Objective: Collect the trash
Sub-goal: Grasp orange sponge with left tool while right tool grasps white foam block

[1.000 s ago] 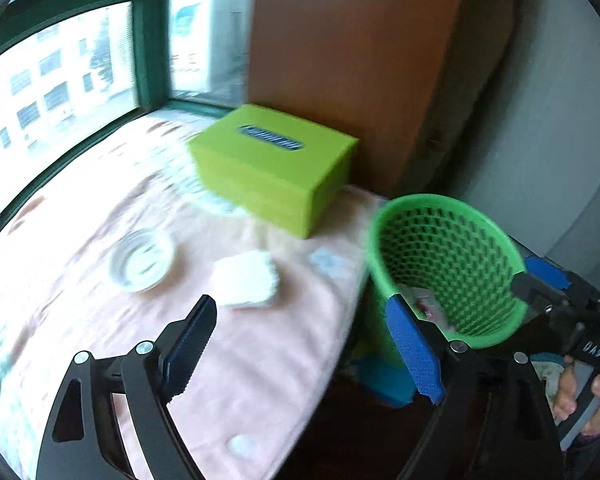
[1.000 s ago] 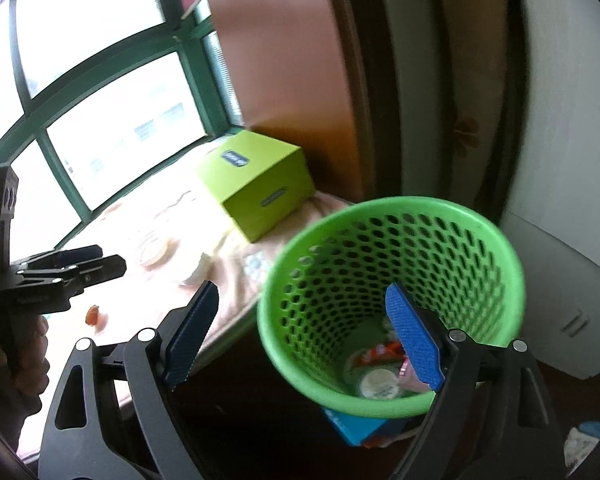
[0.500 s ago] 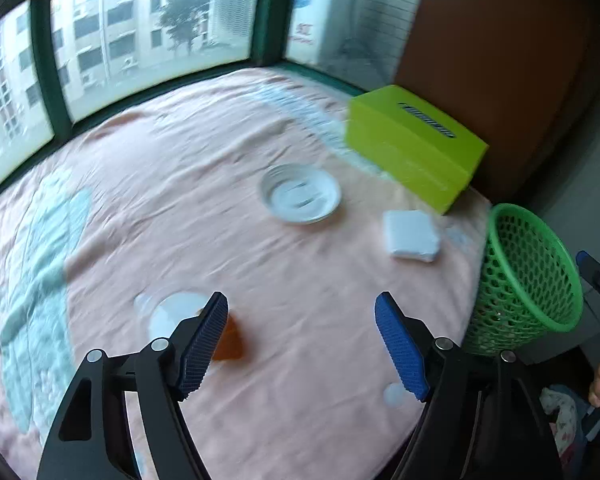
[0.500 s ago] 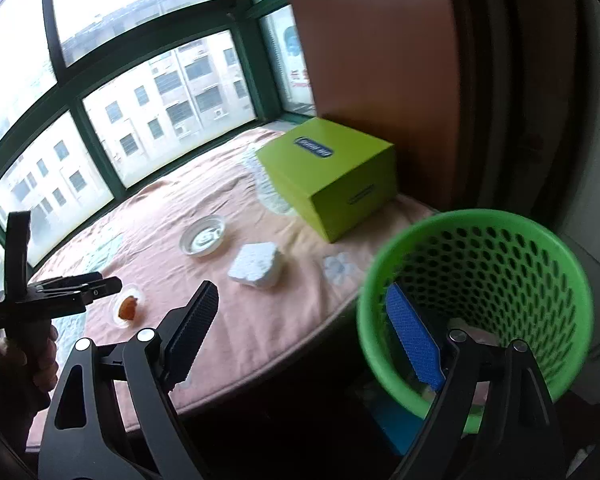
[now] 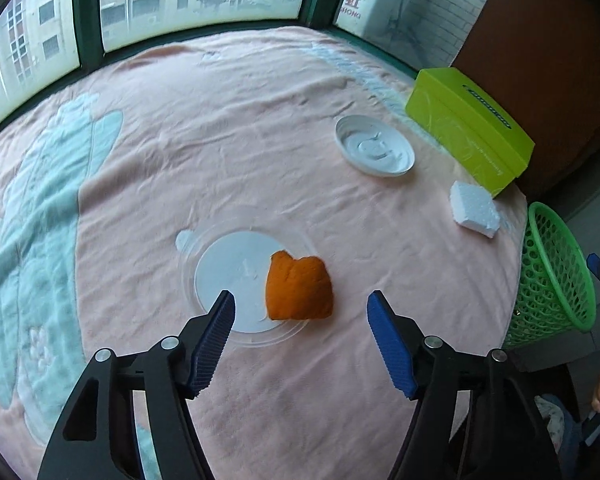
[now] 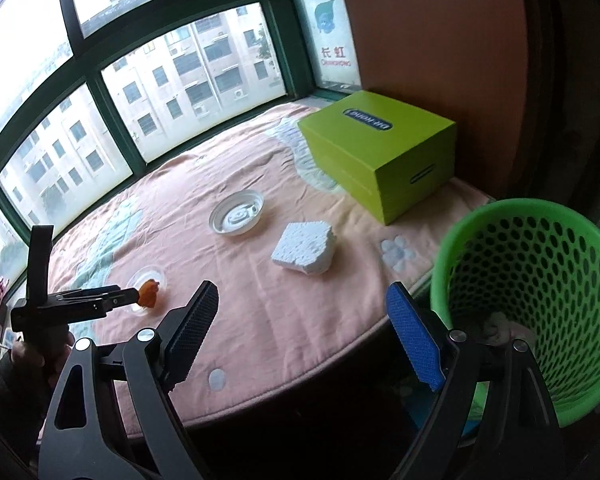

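An orange peel (image 5: 300,290) lies on a clear plastic lid (image 5: 220,268) on the pink tablecloth. My left gripper (image 5: 300,310) hangs just over the peel, its jaws closing. The peel sits between the blue pads, with gaps on both sides. In the right wrist view the left gripper (image 6: 136,300) reaches the peel (image 6: 150,298) from the left. A white foam block (image 6: 306,246) and a white round lid (image 6: 236,214) lie further along the cloth. My right gripper (image 6: 302,296) stands open and empty beside the green mesh basket (image 6: 452,240), which holds some trash.
A lime-green box (image 6: 380,156) stands at the back right against a brown panel. Windows curve round the far side of the table. The basket (image 5: 556,276) stands below the table's right edge. A hand (image 6: 24,360) holds the left gripper.
The left gripper has swung from the basket across the table and down to the orange peel, and its jaws have narrowed. The right gripper has turned from the basket toward the table.
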Tool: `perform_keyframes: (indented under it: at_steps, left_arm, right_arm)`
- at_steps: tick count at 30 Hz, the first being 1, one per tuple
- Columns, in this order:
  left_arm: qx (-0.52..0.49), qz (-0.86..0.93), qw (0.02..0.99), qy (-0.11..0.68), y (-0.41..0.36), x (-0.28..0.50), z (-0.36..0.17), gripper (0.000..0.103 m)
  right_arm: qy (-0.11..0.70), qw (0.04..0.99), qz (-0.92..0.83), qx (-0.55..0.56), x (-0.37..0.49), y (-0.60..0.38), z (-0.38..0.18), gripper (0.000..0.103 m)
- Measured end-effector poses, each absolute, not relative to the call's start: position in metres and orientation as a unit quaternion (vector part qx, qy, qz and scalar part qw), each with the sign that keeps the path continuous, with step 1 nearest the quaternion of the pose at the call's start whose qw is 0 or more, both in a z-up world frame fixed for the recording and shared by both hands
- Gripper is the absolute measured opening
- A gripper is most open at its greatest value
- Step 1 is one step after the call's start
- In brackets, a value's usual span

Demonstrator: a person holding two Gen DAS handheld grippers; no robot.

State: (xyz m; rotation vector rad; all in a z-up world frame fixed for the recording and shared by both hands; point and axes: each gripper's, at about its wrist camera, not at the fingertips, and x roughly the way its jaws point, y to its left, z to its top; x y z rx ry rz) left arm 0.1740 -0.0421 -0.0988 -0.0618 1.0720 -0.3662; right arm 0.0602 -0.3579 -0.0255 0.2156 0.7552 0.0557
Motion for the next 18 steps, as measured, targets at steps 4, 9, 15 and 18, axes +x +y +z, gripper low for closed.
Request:
perform_keyframes:
  at_steps: [4, 9, 15, 18]
  left_arm:
    - [-0.034, -0.176, 0.838, 0.515, -0.041, 0.179, -0.107, 0.060]
    - [-0.045, -0.181, 0.834, 0.520, -0.040, 0.183, -0.113, 0.050]
    - [-0.049, -0.187, 0.831, 0.522, -0.038, 0.186, -0.117, 0.033]
    - [-0.057, -0.193, 0.830, 0.520, -0.037, 0.185, -0.117, 0.028]
  right_arm:
    - [0.375, 0.921, 0.028, 0.104, 0.063, -0.354, -0.030, 0.085]
    - [0.382, 0.918, 0.028, 0.105, 0.068, -0.353, -0.037, 0.085]
    - [0.393, 0.913, 0.029, 0.106, 0.078, -0.350, -0.045, 0.085]
    - [0.398, 0.911, 0.030, 0.103, 0.083, -0.348, -0.050, 0.085]
